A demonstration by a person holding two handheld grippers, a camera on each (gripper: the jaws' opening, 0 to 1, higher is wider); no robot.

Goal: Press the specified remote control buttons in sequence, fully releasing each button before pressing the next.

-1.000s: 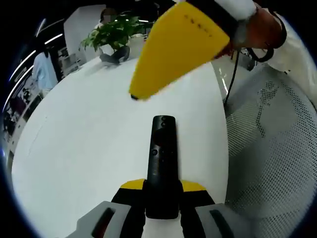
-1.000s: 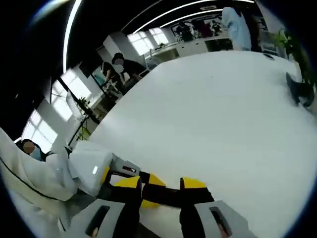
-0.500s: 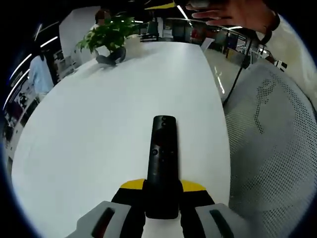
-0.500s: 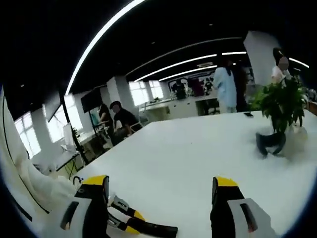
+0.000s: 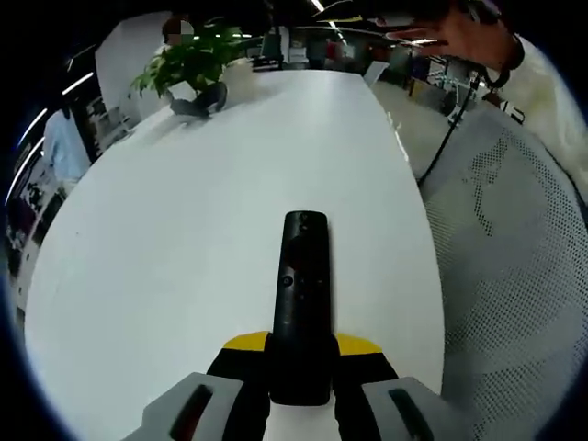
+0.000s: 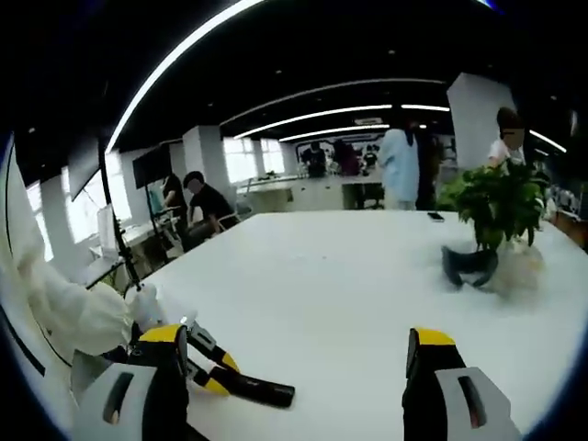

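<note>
A black remote control lies lengthwise over the white table, its near end clamped between my left gripper's yellow-tipped jaws. Small buttons show on the remote's upper half. In the right gripper view my right gripper is open wide, raised above the table with nothing between its jaws. Past its left jaw I see the left gripper held by a gloved hand, with the remote sticking out of it toward the right.
A potted plant stands at the far end of the table beside a dark object. A white mesh chair stands off the table's right edge. A hand hangs above. Several people are in the office behind.
The right gripper lifted away from over the remote and went from shut to open wide. The left gripper still clamps the remote, with a slight camera shift.
</note>
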